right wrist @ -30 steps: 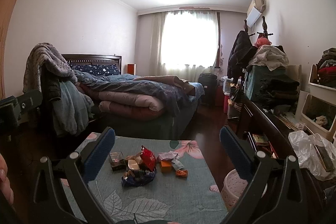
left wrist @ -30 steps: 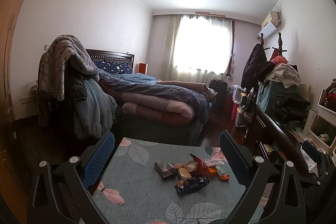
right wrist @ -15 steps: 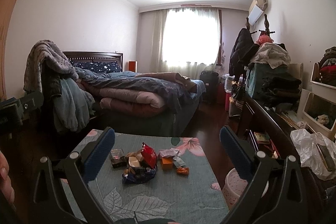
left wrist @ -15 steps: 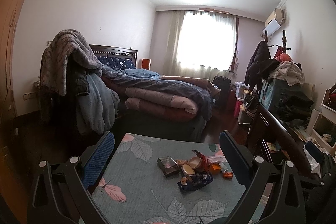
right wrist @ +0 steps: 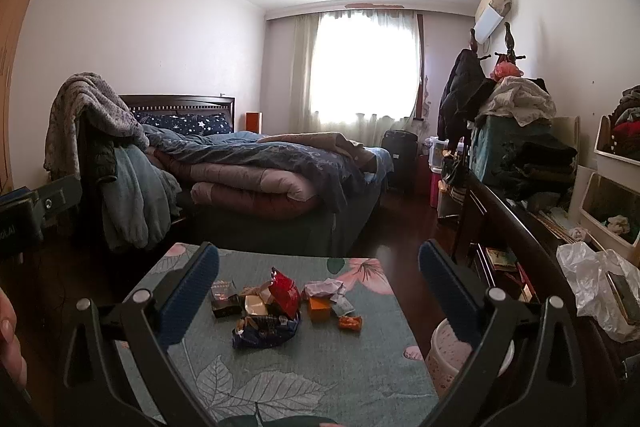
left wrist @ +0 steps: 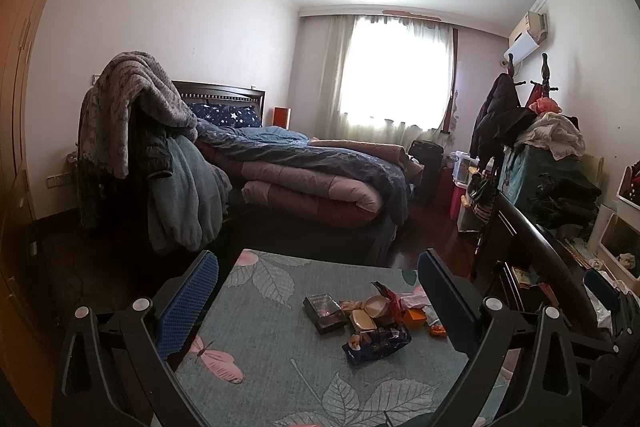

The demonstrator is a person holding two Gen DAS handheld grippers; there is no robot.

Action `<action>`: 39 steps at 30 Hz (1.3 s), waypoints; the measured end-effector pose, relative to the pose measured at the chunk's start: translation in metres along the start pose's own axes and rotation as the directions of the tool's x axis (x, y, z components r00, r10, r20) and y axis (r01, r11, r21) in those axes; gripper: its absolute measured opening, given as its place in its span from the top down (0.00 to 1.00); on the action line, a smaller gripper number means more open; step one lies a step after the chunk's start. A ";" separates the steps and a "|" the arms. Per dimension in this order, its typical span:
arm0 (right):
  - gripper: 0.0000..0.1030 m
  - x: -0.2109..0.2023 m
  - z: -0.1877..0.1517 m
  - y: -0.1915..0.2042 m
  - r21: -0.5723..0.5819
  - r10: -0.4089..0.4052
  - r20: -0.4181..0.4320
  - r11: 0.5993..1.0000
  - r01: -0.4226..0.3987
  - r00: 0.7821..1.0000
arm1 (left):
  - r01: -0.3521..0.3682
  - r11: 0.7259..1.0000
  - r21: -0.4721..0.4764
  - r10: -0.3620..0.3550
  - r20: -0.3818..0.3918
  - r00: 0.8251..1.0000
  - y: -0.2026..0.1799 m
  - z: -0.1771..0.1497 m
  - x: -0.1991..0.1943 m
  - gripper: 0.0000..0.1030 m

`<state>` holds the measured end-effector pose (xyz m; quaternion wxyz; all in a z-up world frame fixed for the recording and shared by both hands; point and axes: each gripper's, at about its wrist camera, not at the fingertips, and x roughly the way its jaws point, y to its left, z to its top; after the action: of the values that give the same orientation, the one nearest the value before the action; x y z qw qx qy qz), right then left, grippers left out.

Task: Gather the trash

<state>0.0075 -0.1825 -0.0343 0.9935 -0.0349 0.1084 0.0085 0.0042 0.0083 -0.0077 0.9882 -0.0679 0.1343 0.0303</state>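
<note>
A pile of trash lies on a table with a green leaf-print cloth (left wrist: 260, 359): a dark blue wrapper (left wrist: 376, 343), a small dark box (left wrist: 323, 311), a red wrapper (right wrist: 285, 293), an orange box (right wrist: 319, 308) and a small orange wrapper (right wrist: 350, 323). The blue wrapper (right wrist: 264, 333) and dark box (right wrist: 224, 301) also show in the right wrist view. My left gripper (left wrist: 318, 275) is open and empty above the table's near side. My right gripper (right wrist: 319, 273) is open and empty, also short of the pile.
A pale round bin (right wrist: 452, 355) stands on the floor right of the table. A dark wooden cabinet (right wrist: 504, 227) with clutter and a white plastic bag (right wrist: 592, 283) runs along the right. A bed (left wrist: 312, 183) with heaped quilts lies beyond the table.
Both cameras have tilted and shifted slightly; the trash pile sits a little further right in the left view. Both grippers stay open and empty.
</note>
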 end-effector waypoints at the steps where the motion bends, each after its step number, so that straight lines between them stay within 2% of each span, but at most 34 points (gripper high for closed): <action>1: 0.03 0.000 0.000 0.000 -0.001 0.000 0.000 1.000 0.000 1.000 | 0.000 1.000 0.000 0.000 0.000 1.000 0.000 0.000 0.000 0.04; 15: 0.03 0.009 -0.007 -0.004 0.001 -0.006 -0.020 1.000 0.006 1.000 | 0.004 1.000 0.003 -0.004 -0.014 1.000 -0.002 -0.004 0.008 0.04; 28: 0.03 0.034 -0.010 -0.004 0.000 -0.020 -0.064 1.000 0.020 0.998 | 0.011 1.000 0.016 -0.010 -0.059 0.998 -0.009 -0.008 0.031 0.04; 39: 0.03 0.041 -0.010 -0.007 0.003 -0.025 -0.074 1.000 0.025 0.997 | 0.013 0.999 0.034 -0.011 -0.061 0.998 -0.013 -0.007 0.038 0.04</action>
<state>0.0456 -0.1899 -0.0521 0.9889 -0.0344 0.1445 -0.0055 0.0397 -0.0040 -0.0231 0.9848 -0.0528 0.1642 0.0199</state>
